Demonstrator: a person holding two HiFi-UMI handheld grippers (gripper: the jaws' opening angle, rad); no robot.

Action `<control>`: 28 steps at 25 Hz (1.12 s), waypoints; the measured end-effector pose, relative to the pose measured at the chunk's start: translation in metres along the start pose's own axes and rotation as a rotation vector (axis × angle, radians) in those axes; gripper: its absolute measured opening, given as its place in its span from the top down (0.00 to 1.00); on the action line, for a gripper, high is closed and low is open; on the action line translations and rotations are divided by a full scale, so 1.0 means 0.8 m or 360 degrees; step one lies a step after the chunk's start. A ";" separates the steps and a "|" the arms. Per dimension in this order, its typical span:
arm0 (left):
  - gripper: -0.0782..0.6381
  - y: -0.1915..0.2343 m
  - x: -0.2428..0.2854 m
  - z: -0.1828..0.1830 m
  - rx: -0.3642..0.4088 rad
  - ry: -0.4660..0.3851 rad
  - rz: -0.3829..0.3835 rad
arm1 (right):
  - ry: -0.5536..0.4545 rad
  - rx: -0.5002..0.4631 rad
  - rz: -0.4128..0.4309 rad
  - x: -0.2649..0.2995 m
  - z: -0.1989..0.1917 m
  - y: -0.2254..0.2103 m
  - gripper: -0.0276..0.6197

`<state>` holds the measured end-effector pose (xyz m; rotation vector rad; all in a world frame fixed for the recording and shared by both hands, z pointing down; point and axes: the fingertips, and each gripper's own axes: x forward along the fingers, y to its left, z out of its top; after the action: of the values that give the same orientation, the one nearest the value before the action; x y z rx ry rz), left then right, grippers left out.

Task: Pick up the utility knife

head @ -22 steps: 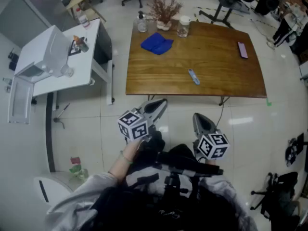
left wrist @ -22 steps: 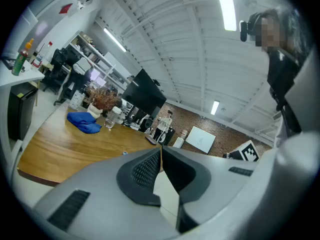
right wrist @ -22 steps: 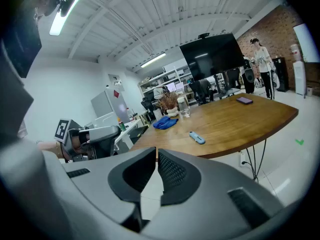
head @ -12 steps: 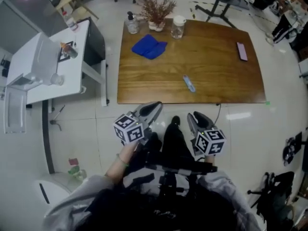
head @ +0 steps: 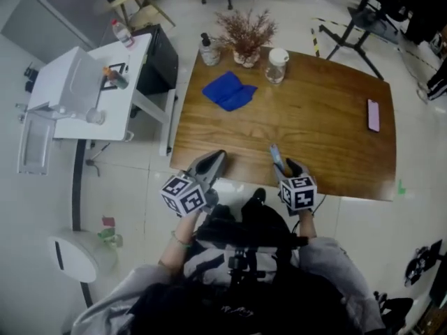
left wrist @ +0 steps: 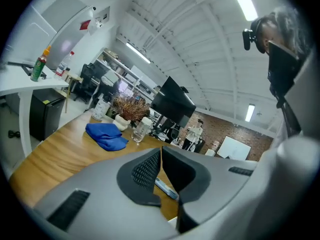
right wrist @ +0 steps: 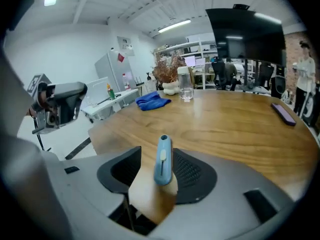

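Note:
The light-blue utility knife (head: 275, 154) lies on the wooden table (head: 328, 131) near its front edge. My right gripper (head: 284, 166) tilts down over it, and the knife (right wrist: 163, 159) sits in the gap between the spread jaws. The right gripper (right wrist: 157, 156) is open, and neither pad touches the handle. My left gripper (head: 211, 163) hovers at the table's front edge, left of the knife. In its own view the left gripper (left wrist: 161, 156) is shut on nothing, and the knife (left wrist: 167, 188) shows just past the jaws.
A blue cloth (head: 229, 93), a pump bottle (head: 208, 49), a vase of dried plants (head: 246, 42) and a glass jar (head: 277, 65) stand at the table's far side. A phone (head: 373, 114) lies at the right. A white side table (head: 84, 93) stands to the left.
The person has stepped up to the table and both grippers have moved forward. The right gripper now reaches over the front edge with its jaws either side of the knife.

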<state>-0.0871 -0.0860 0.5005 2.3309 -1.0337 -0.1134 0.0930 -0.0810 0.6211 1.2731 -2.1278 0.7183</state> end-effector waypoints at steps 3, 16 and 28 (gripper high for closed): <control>0.88 0.001 0.003 0.000 -0.0005 -0.0018 0.0097 | 0.0088 -0.0098 0.0035 0.029 -0.001 -0.008 0.63; 0.88 0.006 0.027 0.005 0.0063 0.0076 0.0193 | 0.0098 -0.0194 -0.0088 0.072 -0.006 -0.011 0.72; 0.88 -0.016 0.112 0.020 0.0059 0.0215 -0.0193 | -0.0179 0.0430 -0.0053 0.025 0.051 -0.050 0.72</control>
<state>-0.0207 -0.1497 0.4937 2.3980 -0.8353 0.0163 0.1131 -0.1375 0.6128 1.5182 -2.1459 0.9664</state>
